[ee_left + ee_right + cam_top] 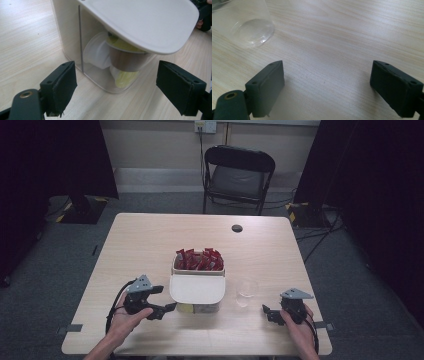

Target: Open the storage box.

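On the light wooden table [150, 245], near its middle, stands a white two-compartment container [197, 287]: its far compartment is open and packed with red sachets [199, 259], while a white lid [196, 289] covers the near one. Through the clear wall of that near compartment, the left gripper view shows small capsules [120, 60] with yellow-green tops lying tumbled under the overhanging lid. A clear plastic cup [246, 292] stands upright just right of the container, apart from it. The left gripper [167, 308] is held low at the container's near left corner, its jaws spread wide with nothing between them, the corner just beyond their tips. The right gripper [266, 312] rests near the table's front edge, a little right of the cup, jaws likewise wide apart over bare wood.
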The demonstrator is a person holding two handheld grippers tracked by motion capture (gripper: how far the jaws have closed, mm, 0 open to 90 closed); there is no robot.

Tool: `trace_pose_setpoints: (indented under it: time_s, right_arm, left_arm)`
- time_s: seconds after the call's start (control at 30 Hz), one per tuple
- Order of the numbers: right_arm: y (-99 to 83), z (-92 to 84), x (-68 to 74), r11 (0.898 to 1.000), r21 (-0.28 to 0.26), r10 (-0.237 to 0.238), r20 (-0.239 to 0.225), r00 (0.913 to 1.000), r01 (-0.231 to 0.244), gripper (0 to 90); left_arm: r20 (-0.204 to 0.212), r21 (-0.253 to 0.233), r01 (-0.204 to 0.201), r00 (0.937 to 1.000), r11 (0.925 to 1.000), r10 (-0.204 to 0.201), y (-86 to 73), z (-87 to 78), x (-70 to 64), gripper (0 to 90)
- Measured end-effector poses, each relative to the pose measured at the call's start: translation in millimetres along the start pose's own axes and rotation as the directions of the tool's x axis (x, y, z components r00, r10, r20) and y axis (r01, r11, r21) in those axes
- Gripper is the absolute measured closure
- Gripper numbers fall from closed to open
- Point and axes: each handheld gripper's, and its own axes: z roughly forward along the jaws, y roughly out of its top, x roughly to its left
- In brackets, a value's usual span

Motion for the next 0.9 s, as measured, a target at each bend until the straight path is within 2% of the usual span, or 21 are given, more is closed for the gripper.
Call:
trace_pose_setpoints:
  time_s: [0.5,0.53,0.83,0.9]
  right_arm:
    - [0.0,0.0,0.0,1.000,0.000,0.000,0.000,1.0000,0.000,11.7]
    - [0.0,-0.1,0.1,1.000,0.001,0.002,0.000,1.0000,-0.002,11.7]
    - [0.0,0.0,0.0,1.000,0.000,0.000,0.000,1.0000,0.000,11.7]
    - [0.0,0.0,0.0,1.000,0.000,0.000,0.000,1.0000,0.000,11.7]
  left_arm:
    - [0.009,-0.005,-0.001,1.0000,1.0000,0.001,6.8,4.2,-0.8,16.3]
    - [0.007,0.003,-0.013,0.9999,0.9999,0.013,7.0,4.5,-0.1,16.3]
    - [0.018,-0.012,0.009,0.9998,0.9999,-0.009,7.2,4.0,-0.8,16.5]
    - [0.018,-0.011,0.003,0.9998,0.9999,-0.002,7.6,3.0,-0.4,16.8]
